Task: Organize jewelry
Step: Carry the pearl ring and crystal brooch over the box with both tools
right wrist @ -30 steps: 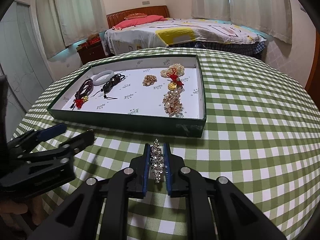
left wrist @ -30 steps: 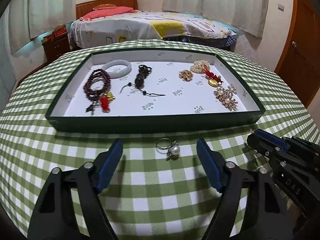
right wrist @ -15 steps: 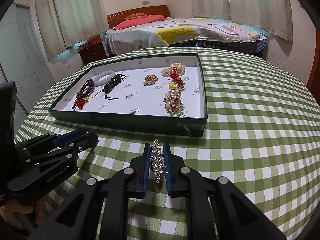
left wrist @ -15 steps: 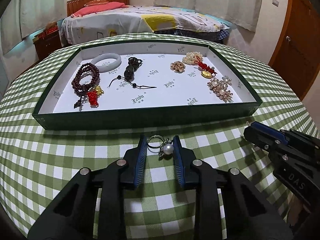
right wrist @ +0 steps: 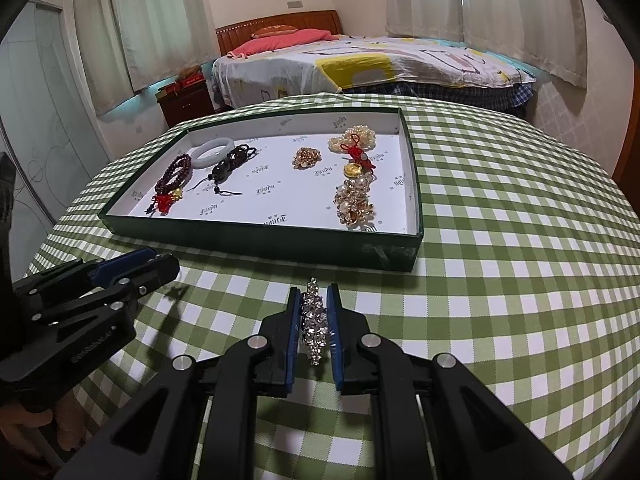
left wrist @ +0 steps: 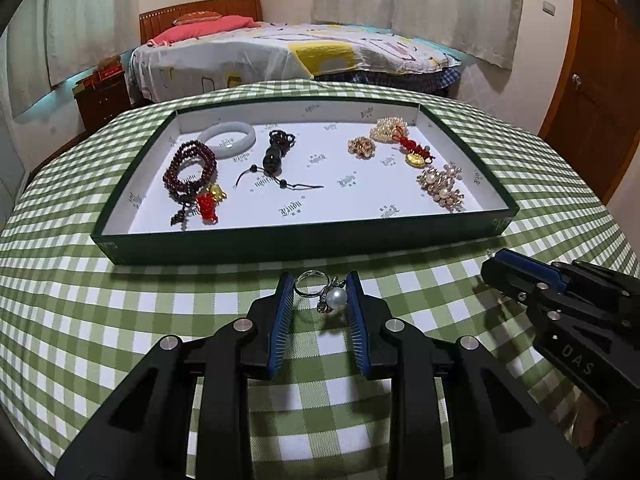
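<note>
Your left gripper (left wrist: 319, 298) has just been closing and now pinches the pearl ring (left wrist: 325, 291) between its blue pads, while your right gripper (right wrist: 313, 320) is clamped on a rhinestone brooch (right wrist: 314, 320) whose long axis runs along the fingers. The green jewelry tray (left wrist: 304, 236) lies straight ahead of both, just beyond the fingertips, so each piece must clear the near wall, and the left hand faces the tray's bare middle. Only the right wrist view shows the brooch; only the left shows the ring.
</note>
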Action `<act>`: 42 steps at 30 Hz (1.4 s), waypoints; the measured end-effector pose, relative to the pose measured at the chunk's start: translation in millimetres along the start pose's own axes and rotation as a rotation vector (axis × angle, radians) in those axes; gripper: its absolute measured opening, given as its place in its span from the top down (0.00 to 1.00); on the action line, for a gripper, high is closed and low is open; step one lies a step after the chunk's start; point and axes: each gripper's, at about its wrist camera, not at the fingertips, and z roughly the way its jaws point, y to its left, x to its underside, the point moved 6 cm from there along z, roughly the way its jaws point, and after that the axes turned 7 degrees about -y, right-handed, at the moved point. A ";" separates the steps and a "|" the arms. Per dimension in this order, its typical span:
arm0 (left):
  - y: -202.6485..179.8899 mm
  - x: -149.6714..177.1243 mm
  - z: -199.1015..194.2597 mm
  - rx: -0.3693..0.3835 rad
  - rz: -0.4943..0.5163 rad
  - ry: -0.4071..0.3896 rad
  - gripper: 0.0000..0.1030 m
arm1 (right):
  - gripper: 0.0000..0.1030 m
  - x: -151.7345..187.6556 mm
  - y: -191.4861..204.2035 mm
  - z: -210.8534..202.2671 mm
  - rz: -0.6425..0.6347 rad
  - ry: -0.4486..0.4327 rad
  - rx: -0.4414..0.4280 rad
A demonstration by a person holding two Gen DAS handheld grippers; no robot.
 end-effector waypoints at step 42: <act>23.9 -131.3 -20.8 -0.024 -0.039 -0.294 0.74 | 0.87 -137.1 42.4 -2.6 -0.057 -0.274 -0.053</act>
